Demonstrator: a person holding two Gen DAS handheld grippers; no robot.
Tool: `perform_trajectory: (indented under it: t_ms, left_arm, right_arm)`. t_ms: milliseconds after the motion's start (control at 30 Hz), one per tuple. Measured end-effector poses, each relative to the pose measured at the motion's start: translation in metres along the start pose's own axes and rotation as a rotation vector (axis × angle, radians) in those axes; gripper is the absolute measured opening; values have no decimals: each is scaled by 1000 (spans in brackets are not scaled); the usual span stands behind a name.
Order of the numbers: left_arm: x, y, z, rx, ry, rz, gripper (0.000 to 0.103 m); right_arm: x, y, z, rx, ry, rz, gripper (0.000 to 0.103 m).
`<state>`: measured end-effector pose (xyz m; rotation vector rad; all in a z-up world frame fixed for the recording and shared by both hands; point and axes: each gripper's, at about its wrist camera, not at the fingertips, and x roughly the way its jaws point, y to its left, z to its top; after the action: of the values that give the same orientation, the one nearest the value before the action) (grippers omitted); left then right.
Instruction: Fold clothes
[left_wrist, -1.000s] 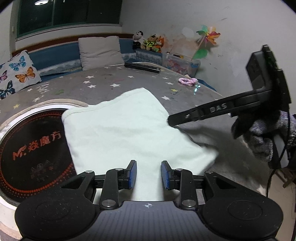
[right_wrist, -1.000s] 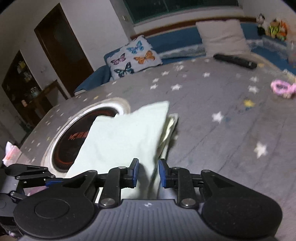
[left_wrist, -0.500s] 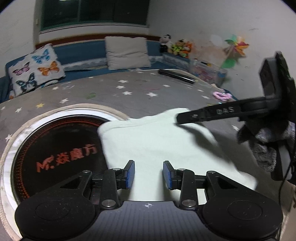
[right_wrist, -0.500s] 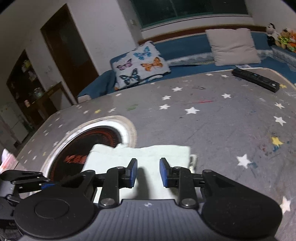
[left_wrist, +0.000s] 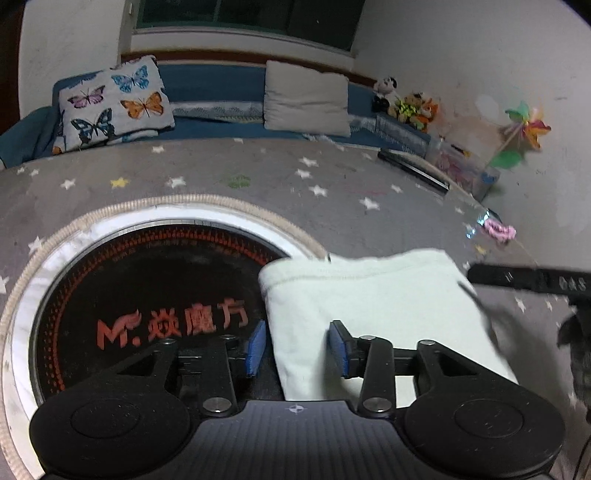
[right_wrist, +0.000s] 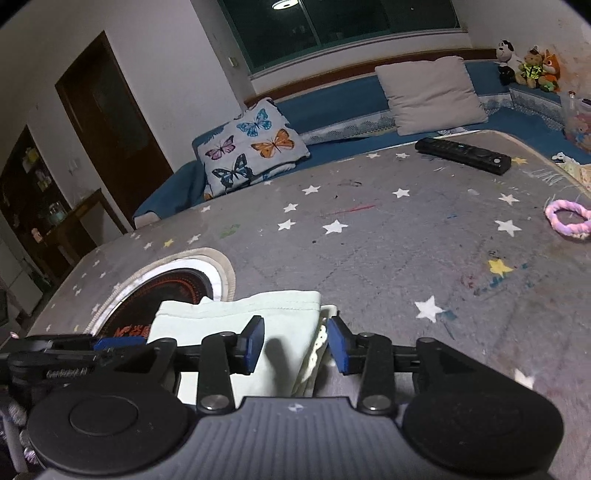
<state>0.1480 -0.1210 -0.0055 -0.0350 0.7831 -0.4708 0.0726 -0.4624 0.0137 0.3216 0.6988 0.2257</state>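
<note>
Folded pale green garment (left_wrist: 373, 306) flat on grey star-print surface (right_wrist: 388, 236), left edge overlapping round black cooktop (left_wrist: 147, 288) with orange lettering. Left tongs (left_wrist: 297, 347) opening, released; garment's left edge lies under gap, blue pads clear of cloth. Right tongs (right_wrist: 295, 345) opening, released, above garment's layered right edge. Black remote (right_wrist: 463, 155) and pink braided ring (right_wrist: 569, 219) well apart, farther back on surface.

Butterfly pillow (right_wrist: 251, 146) beside grey cushion (right_wrist: 432, 94); remote (right_wrist: 463, 155) and pink ring (right_wrist: 567, 223) well apart.
</note>
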Motion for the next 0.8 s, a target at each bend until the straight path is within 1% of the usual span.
perform_trajectory:
  t_ms: [33, 133, 267, 400, 467, 633, 800]
  left_arm:
    - [1, -1, 2, 0, -6, 2, 47]
    - [7, -2, 10, 4, -25, 22, 47]
    - [20, 6, 18, -8, -18, 57, 48]
    - [27, 14, 20, -18, -20, 64, 50]
    - [28, 16, 19, -27, -15, 61, 52]
    - [13, 17, 14, -36, -14, 30, 52]
    - [-3, 11, 2, -21, 14, -2, 52]
  right_arm:
    - [-2, 1, 0, 2, -2, 6, 46]
    - [-3, 5, -3, -3, 4, 28, 48]
    - [0, 9, -8, -15, 24, 37, 49]
    - [6, 7, -12, -6, 43, 22, 49]
    - [6, 5, -13, 5, 45, 19, 49]
    - [-3, 7, -19, 3, 53, 38, 50]
    - [-3, 8, -31, 11, 80, 39, 53]
